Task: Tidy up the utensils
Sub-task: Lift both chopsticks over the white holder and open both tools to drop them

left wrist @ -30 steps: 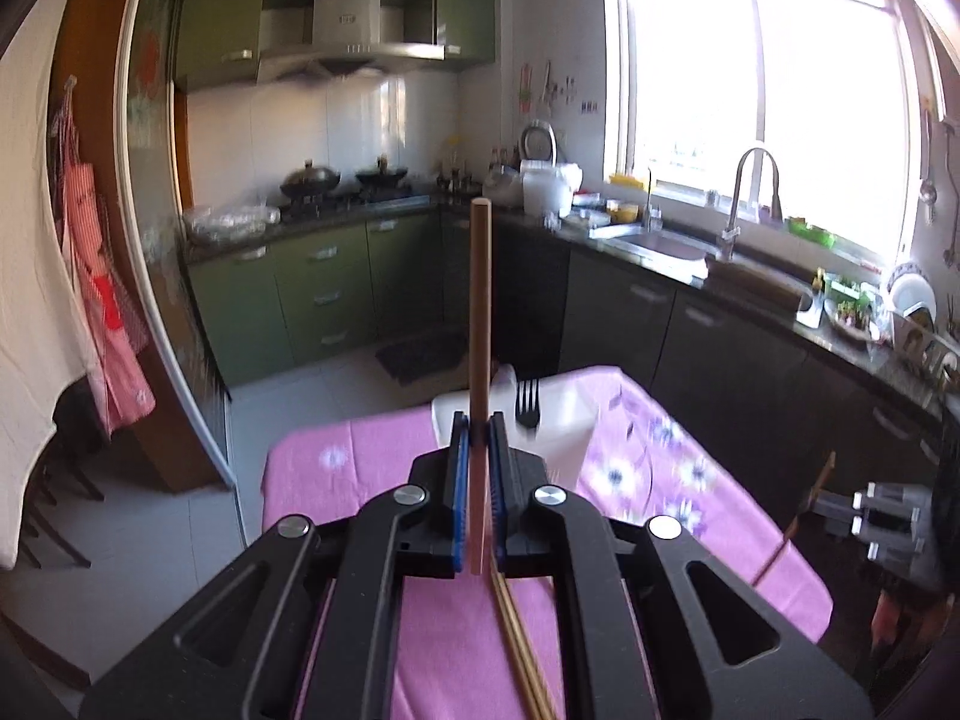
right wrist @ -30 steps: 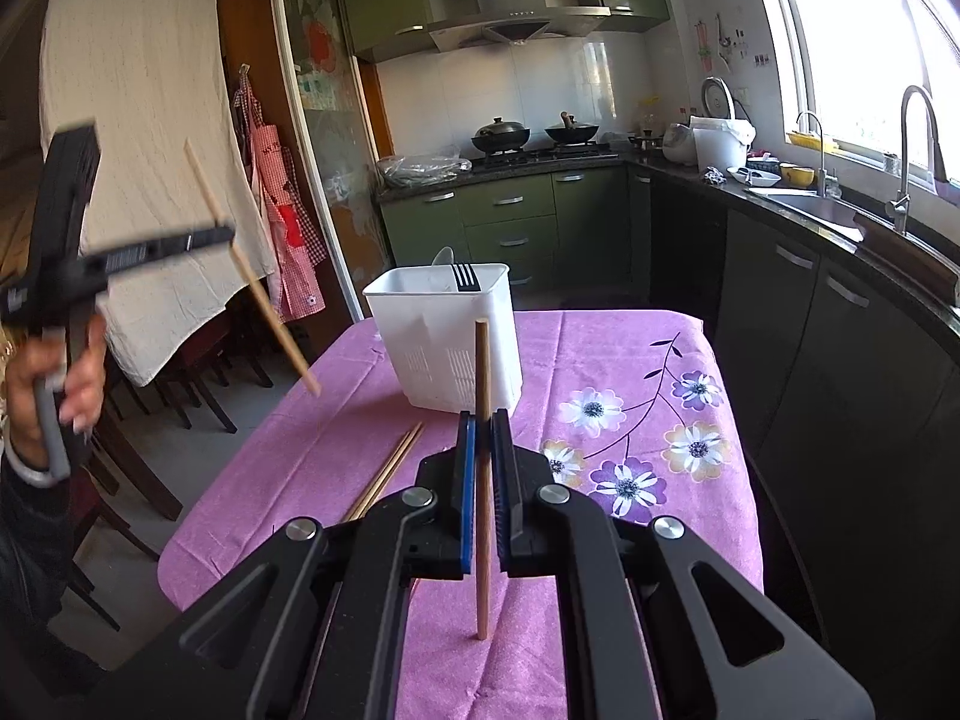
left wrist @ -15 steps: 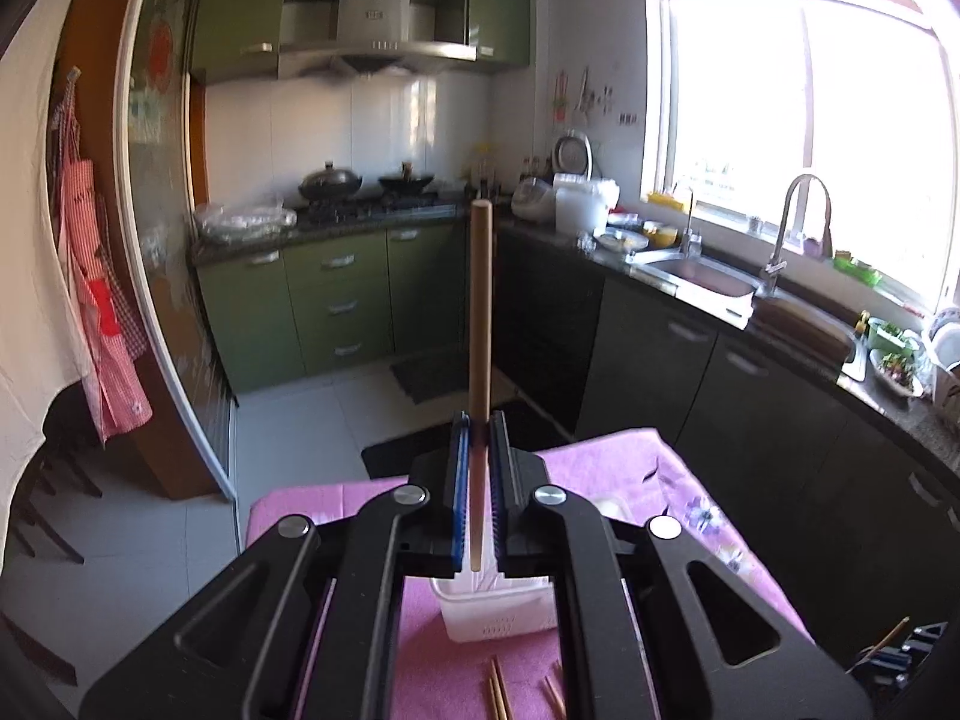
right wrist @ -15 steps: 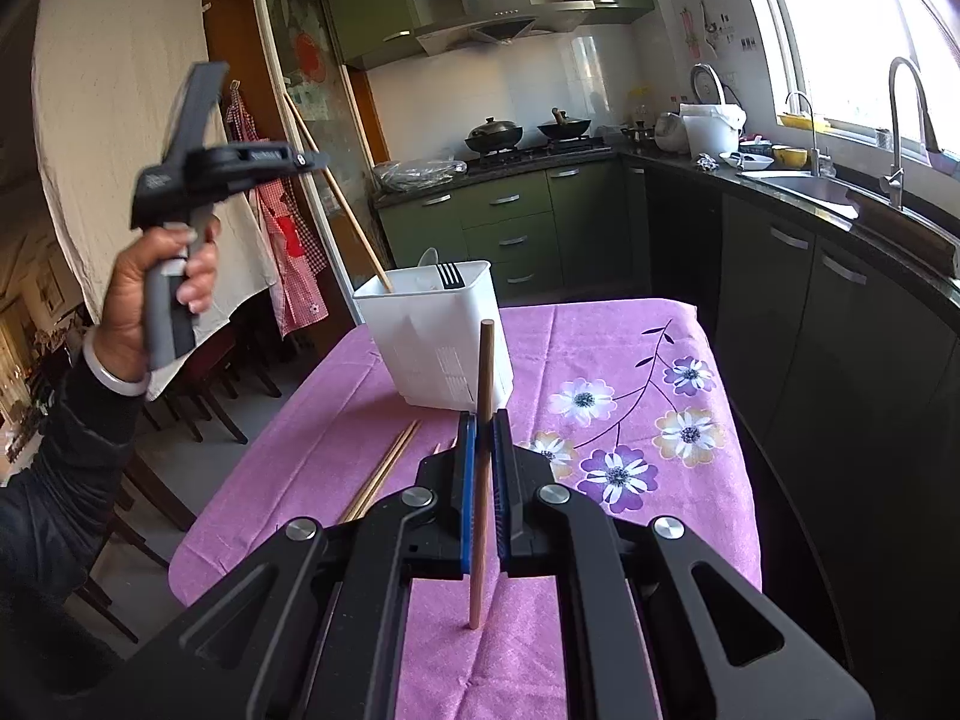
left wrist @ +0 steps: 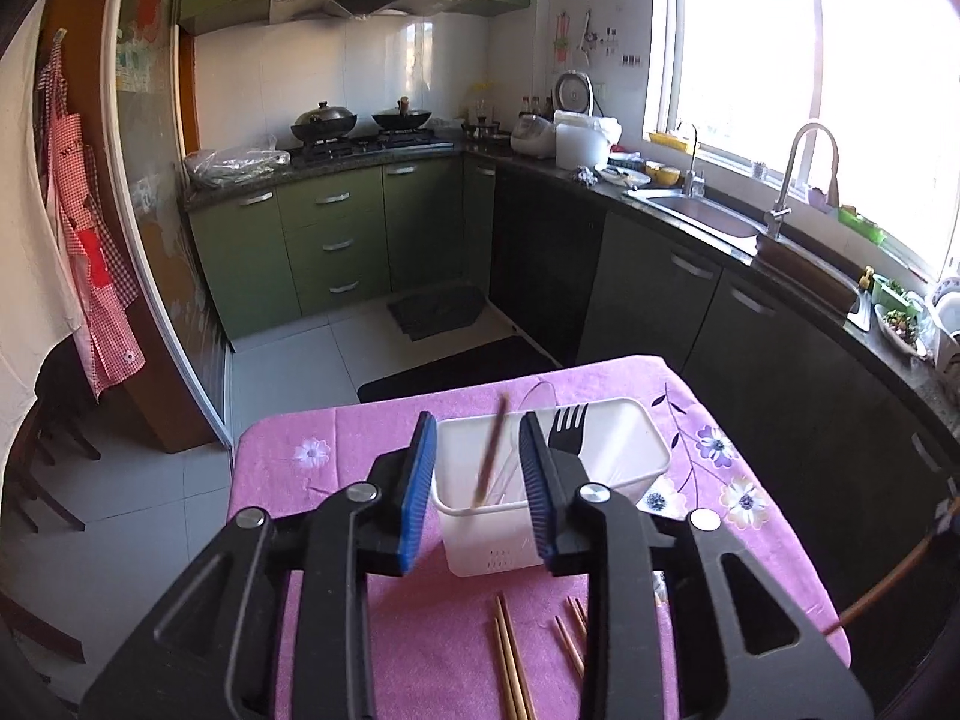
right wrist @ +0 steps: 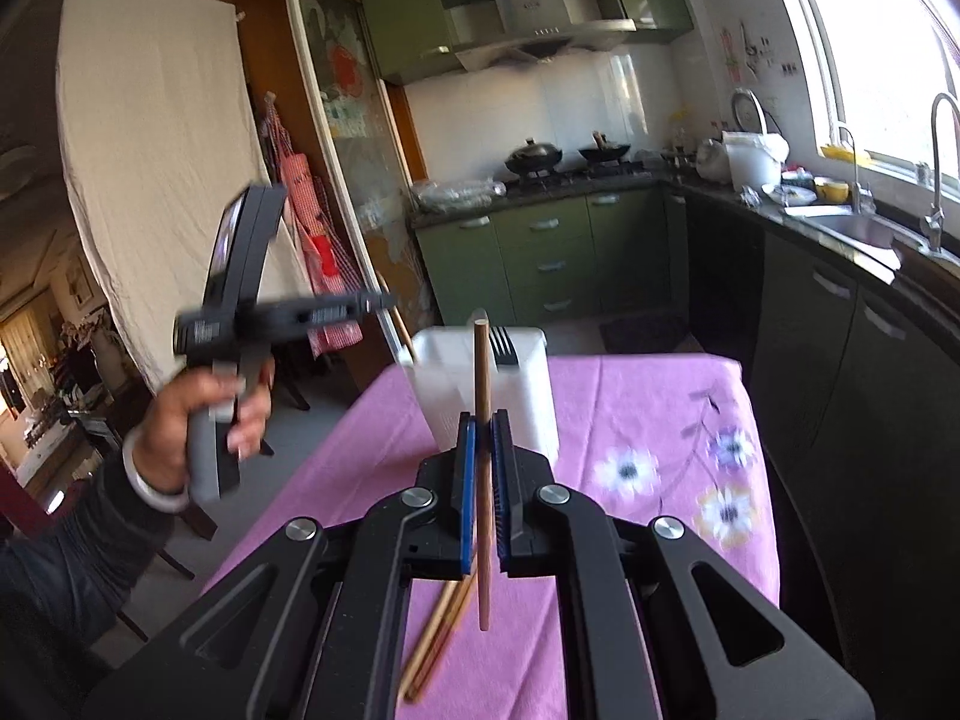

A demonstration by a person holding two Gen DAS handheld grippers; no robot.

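A white utensil box [left wrist: 606, 450] stands on the purple tablecloth [left wrist: 336, 450] with a black fork [left wrist: 569, 429] in it. My left gripper [left wrist: 477, 468] is open above the box, and a blurred wooden chopstick [left wrist: 491, 456] is dropping between its jaws into the box. My right gripper [right wrist: 481, 468] is shut on an upright wooden chopstick [right wrist: 482, 384], held above the cloth in front of the box [right wrist: 528, 384]. The left gripper [right wrist: 384, 302] also shows in the right wrist view, left of the box.
Several loose chopsticks [left wrist: 510, 660] lie on the cloth in front of the box, also seen in the right wrist view [right wrist: 441, 618]. Dark kitchen cabinets and a sink counter [left wrist: 708, 222] run along the right. Chairs [left wrist: 42, 480] stand left of the table.
My left gripper has tipped down over the box and opened, letting go of its chopstick, which falls into the box. My right gripper has moved closer to the box with its chopstick.
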